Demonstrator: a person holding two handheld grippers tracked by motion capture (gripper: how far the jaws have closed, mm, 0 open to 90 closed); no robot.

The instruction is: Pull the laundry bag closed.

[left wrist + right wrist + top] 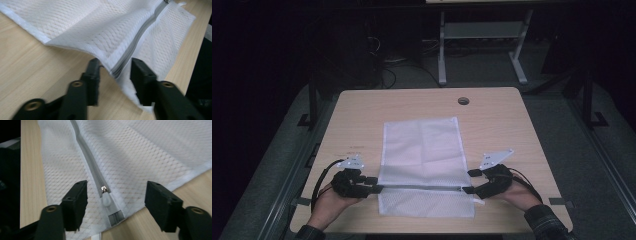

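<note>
Left tool point(113, 75) open around mesh bag point(424, 150) zipper end, right tool point(116, 202) open astride zipper pull point(105, 196), wooden table point(362, 115).

- counter point(362, 115): light wood-grain top, rounded corners, round grommet hole point(463, 101) near the far edge
- floor point(272, 165): grey carpet on both sides and behind the counter
- second desk frame point(482, 45) behind: light grey metal legs with a crossbar, feet on the carpet
- black cables point(387, 75) loose on the floor at far left, by dark equipment too dim to identify
- black metal uprights point(313, 100) flank the counter left and right
- room dark; light falls mainly on the counter
</note>
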